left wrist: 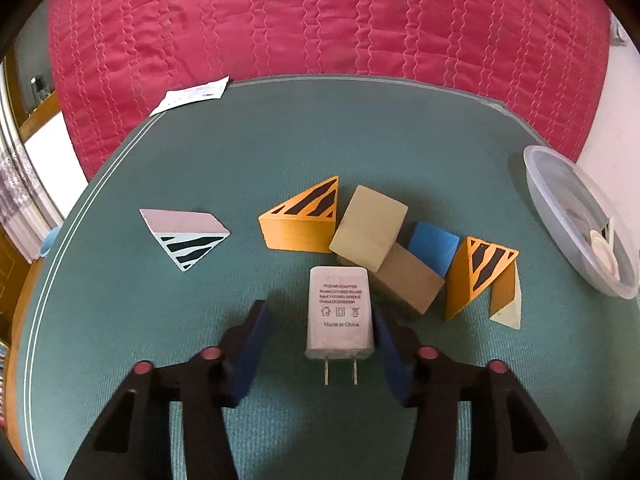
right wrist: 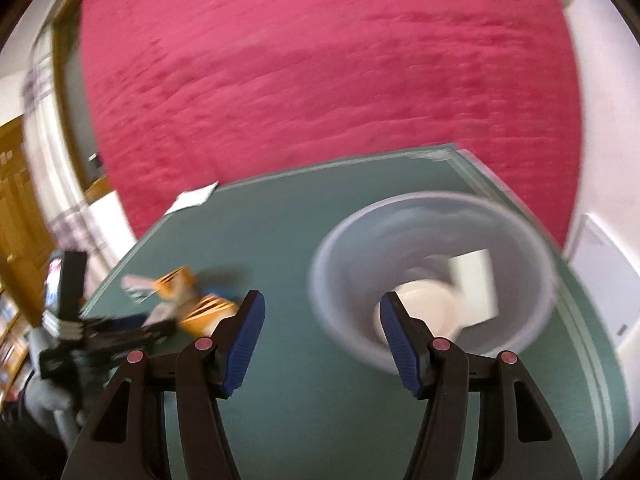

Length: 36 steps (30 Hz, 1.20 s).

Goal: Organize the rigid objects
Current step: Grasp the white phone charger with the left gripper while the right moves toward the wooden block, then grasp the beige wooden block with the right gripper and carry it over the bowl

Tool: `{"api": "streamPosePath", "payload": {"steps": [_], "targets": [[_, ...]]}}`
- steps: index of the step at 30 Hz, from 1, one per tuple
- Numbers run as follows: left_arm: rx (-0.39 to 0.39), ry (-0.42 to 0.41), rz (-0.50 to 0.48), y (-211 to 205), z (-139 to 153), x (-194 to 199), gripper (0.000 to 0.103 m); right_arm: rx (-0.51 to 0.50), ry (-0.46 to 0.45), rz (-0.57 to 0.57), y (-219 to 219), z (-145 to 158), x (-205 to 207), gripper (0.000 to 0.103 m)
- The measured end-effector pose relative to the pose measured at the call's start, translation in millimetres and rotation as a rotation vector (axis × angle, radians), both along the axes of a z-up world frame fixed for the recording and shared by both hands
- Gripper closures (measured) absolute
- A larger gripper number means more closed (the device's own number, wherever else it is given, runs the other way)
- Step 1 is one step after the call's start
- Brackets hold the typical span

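Left wrist view: the left gripper [left wrist: 322, 330] straddles the white power adapter [left wrist: 340, 314], which lies flat on the green table mat [left wrist: 240, 152] with its prongs toward the camera. The right pad touches the adapter's side; the left pad stands clear of it, so there is no grip. Just beyond the adapter lies a cluster of blocks: an orange striped wedge [left wrist: 302, 220], two tan blocks [left wrist: 370, 226] stacked crosswise, a blue block [left wrist: 434, 246] and a second orange striped wedge [left wrist: 478, 276]. A pink and white striped wedge [left wrist: 188, 236] lies apart, left of the adapter. A translucent bowl [left wrist: 560, 196] sits well right of the adapter, at the mat's edge. Right wrist view (blurred): the right gripper [right wrist: 322, 340] hangs open and empty above the mat, in front of the bowl [right wrist: 344, 248]. Only this view shows the bowl's interior, holding white items [right wrist: 472, 280] of unclear shape. The block cluster and left gripper appear at far left, smeared.
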<state>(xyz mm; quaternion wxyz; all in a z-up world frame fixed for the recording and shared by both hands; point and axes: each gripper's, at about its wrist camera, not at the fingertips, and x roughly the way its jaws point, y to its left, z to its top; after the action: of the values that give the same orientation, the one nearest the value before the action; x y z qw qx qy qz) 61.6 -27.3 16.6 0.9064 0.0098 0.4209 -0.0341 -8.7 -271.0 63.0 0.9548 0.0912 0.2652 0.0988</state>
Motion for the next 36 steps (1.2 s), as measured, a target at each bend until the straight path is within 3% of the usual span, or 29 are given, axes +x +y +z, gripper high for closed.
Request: {"api": "streamPosePath", "payload": {"steps": [1, 3, 15, 17, 24, 32, 36], "targets": [[-0.011, -0.001, -0.003, 1, 1, 0, 0.065, -0.005, 0.007, 0.019, 6, -2, 1, 0.042], [-0.031, -0.002, -0.008, 3, 2, 0, 0.071, -0.025, 0.023, 0.059, 20, -8, 3, 0.042], [-0.069, -0.06, -0.004, 13, 17, -14, 0.071, -0.102, 0.118, 0.298, 80, -28, 24, 0.043], [-0.074, -0.067, -0.006, 14, 19, -15, 0.071, -0.123, 0.146, 0.301, 88, -35, 35, 0.048], [-0.097, -0.075, -0.009, 20, 20, -15, 0.071, -0.154, 0.203, 0.283, 95, -47, 67, 0.052], [-0.113, -0.071, -0.016, 21, 19, -16, 0.071, -0.191, 0.225, 0.277, 105, -50, 76, 0.063], [-0.114, -0.072, -0.018, 20, 19, -17, 0.071, -0.203, 0.221, 0.272, 107, -49, 74, 0.064]]}}
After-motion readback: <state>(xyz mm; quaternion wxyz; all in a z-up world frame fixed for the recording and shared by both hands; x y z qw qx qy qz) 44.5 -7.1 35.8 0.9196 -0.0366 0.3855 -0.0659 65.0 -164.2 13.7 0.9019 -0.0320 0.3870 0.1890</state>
